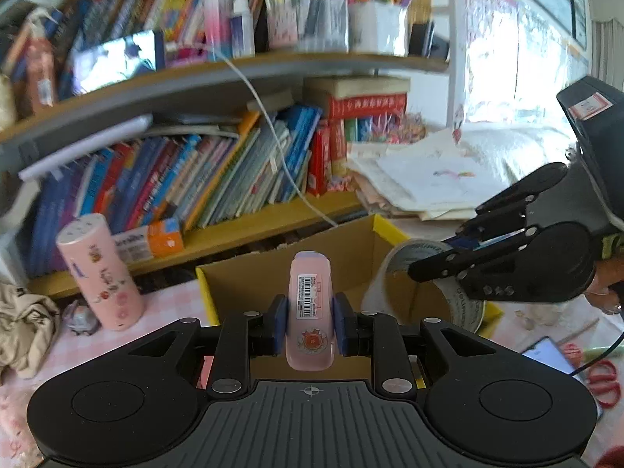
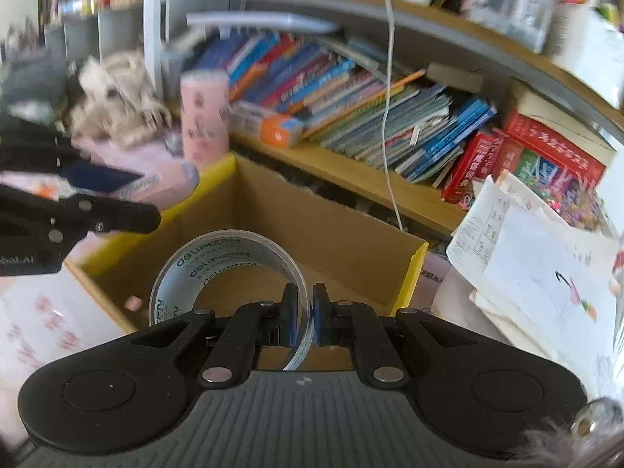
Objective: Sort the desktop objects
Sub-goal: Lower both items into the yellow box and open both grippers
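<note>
The left gripper [image 1: 310, 321] was clamped on a pink case [image 1: 311, 304], the right gripper [image 2: 305, 314] on a tape roll [image 2: 230, 269], both above the cardboard box [image 2: 409, 273]. Risk: the grippers crowded one opening and could collide.

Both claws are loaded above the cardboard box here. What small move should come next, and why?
Probably lower both a little and open them. The left claw is shut on the pink case and the right claw on the tape roll, each already over the open cardboard box, whose visible floor looks nearly bare.
</note>
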Available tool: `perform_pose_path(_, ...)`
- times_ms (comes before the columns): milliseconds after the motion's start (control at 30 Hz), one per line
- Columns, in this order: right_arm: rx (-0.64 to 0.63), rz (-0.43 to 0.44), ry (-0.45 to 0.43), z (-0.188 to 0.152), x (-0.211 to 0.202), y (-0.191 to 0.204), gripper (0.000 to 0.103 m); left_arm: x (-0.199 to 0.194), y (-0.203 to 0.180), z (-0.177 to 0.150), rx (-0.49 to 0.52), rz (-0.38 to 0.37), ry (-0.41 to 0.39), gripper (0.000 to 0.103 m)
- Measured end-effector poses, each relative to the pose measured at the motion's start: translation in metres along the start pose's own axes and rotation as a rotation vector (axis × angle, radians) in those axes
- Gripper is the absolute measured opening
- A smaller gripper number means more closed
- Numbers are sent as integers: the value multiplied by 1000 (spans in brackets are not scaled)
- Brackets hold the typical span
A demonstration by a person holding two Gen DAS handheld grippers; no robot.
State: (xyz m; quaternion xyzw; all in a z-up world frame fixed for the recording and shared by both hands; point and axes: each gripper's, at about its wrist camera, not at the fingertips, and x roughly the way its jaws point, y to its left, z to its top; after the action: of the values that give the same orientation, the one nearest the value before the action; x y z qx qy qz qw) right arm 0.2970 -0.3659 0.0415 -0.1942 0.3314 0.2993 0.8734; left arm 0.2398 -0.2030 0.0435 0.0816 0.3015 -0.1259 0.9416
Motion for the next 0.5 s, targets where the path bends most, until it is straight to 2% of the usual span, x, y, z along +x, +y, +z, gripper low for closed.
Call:
perform_pose_path(200, -137, 3, 139, 6, 65, 5, 8, 59, -1, -6, 98, 37, 146, 23)
perform_pose_path(333, -225, 40, 218, 5, 94, 14, 8, 84, -4, -16, 151, 11, 250, 23)
perform_pose_path(500, -280, 77, 309, 2, 122, 18, 8, 97, -2, -21, 175, 5, 299, 23)
